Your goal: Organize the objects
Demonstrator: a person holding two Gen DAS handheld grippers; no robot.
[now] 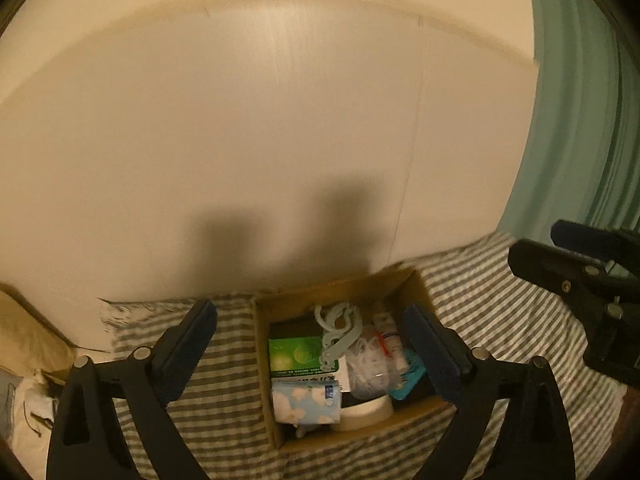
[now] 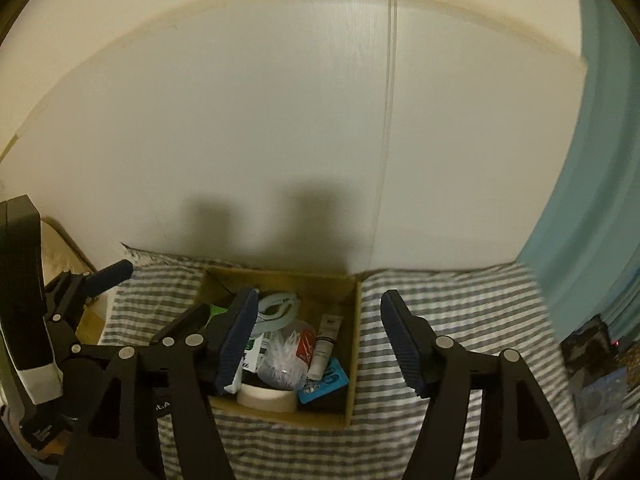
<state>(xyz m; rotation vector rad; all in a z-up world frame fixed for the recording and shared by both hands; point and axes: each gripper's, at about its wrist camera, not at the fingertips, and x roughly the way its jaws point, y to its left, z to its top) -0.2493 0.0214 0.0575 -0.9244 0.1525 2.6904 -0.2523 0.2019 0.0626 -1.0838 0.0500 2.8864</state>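
Open cardboard box (image 1: 340,292) on the striped bedsheet (image 1: 224,400) against the headboard (image 1: 240,140), long axis running toward it, packed: green packet (image 1: 298,354), white tube (image 2: 326,346), tape roll (image 2: 266,398). Left gripper (image 1: 316,344) and right gripper (image 2: 320,338) hover above, jaws wide, empty.

Left gripper (image 1: 312,344) finger hides box (image 1: 418,284) right wall and part of blue packet (image 1: 406,390). Right gripper (image 2: 318,340) left finger covers green pack (image 2: 216,311) and box's left side. Tape roll (image 2: 266,398) partly under bag (image 2: 282,364). Label text on tube (image 2: 326,340) too small to read. Both views motion-blurred. Clutter (image 2: 600,376) at right edge cut off, unidentifiable.
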